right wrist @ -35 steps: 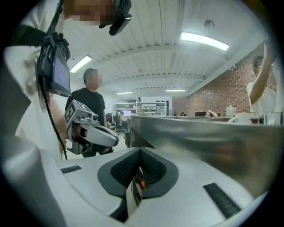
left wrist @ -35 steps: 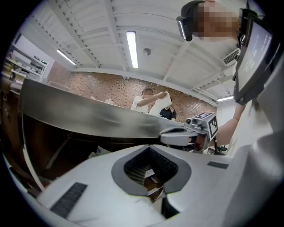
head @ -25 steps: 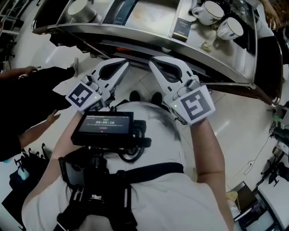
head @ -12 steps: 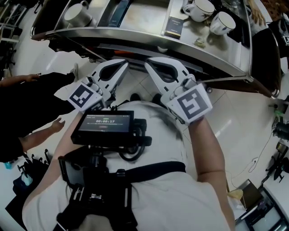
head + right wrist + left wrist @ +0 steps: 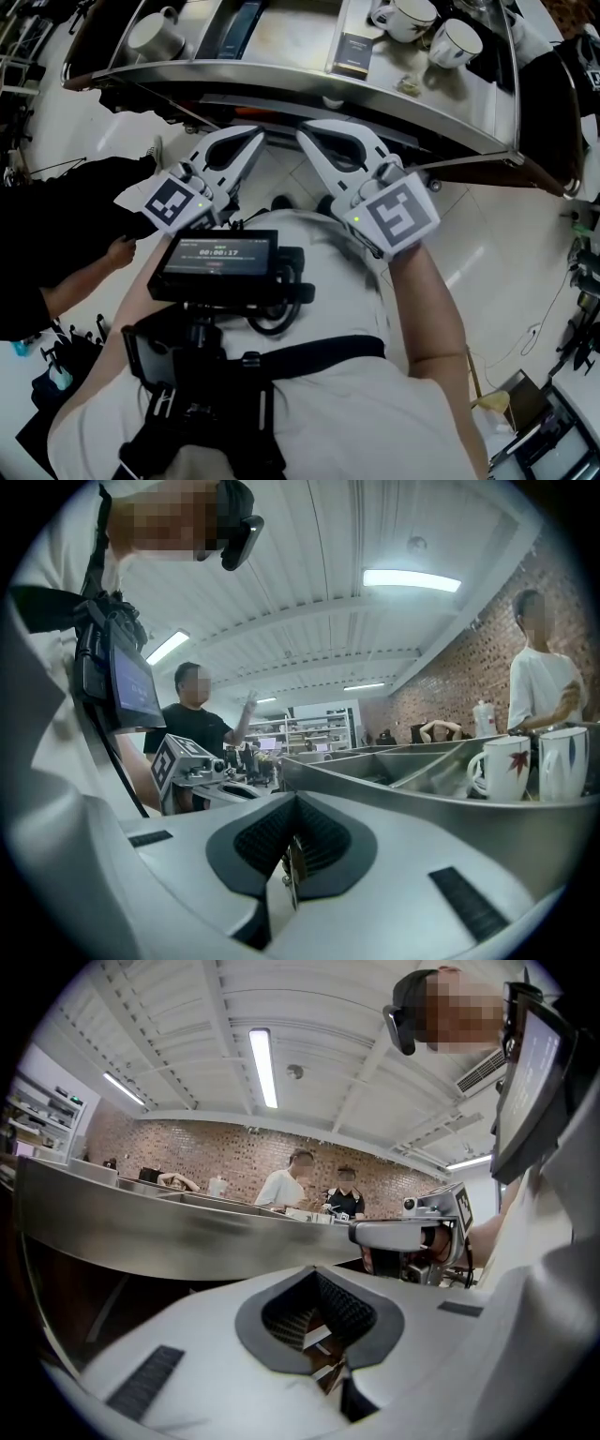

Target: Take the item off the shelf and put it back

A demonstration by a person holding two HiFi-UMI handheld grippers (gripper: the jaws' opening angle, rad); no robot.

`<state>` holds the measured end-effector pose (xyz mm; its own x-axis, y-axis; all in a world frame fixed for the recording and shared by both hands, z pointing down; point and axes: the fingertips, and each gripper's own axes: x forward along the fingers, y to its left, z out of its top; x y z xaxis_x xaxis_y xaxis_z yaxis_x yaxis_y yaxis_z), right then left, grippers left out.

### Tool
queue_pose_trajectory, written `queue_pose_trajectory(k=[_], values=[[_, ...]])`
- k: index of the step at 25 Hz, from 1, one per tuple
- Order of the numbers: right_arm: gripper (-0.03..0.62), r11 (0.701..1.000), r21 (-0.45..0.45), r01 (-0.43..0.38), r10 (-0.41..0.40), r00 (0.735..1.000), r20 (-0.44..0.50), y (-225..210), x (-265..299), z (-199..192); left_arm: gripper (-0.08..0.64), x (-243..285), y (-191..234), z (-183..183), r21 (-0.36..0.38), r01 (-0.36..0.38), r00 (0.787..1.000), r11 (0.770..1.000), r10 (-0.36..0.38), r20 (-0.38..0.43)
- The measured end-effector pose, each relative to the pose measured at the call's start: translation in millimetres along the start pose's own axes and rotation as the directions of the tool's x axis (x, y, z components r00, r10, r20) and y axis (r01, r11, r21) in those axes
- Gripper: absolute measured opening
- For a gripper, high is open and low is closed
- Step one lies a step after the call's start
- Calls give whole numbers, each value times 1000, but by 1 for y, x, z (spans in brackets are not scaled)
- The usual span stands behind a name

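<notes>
Right now my left hand-held gripper and my right hand-held gripper are both empty, each with its jaws pressed together. They sit side by side, pointing at the rim of the steel shelf just ahead and touching nothing on it.

The task does not say which item is meant, and I cannot tell from here. Nearest the right hand-held gripper is a small dark box, lying flat in a compartment just past the rim. I judge it light and stiff, probably card. I would take it across its narrow width with a modest squeeze, though because it lies flat, one edge may need tipping up first.

The mugs look ceramic, so I expect them to be heavier, glazed and slippery, and liable to chip against the steel. I would pinch one through its wall at the lip, one jaw inside, rather than trust the handle.

Counting outward, I see:
- two hand-held grippers
- one small dark box
- one longer dark pack
- one pale crumpled scrap
- three mugs: a left mug at the far end, and a back right mug close beside a front right mug
</notes>
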<state>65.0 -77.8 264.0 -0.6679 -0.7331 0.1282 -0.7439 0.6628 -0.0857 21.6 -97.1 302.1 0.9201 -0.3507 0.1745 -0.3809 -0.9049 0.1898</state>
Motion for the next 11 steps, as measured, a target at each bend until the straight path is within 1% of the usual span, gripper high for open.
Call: queue_pose_trajectory(k=[4, 11], values=[[5, 1000, -2, -4, 4, 1000, 2, 1, -1, 0, 9, 3, -4, -2, 1, 8, 1000, 1000, -8, -5], [5, 1000, 6, -10, 10, 1000, 12, 3, 2, 5, 9, 3, -3, 4, 5, 10, 1000, 1000, -10, 0]])
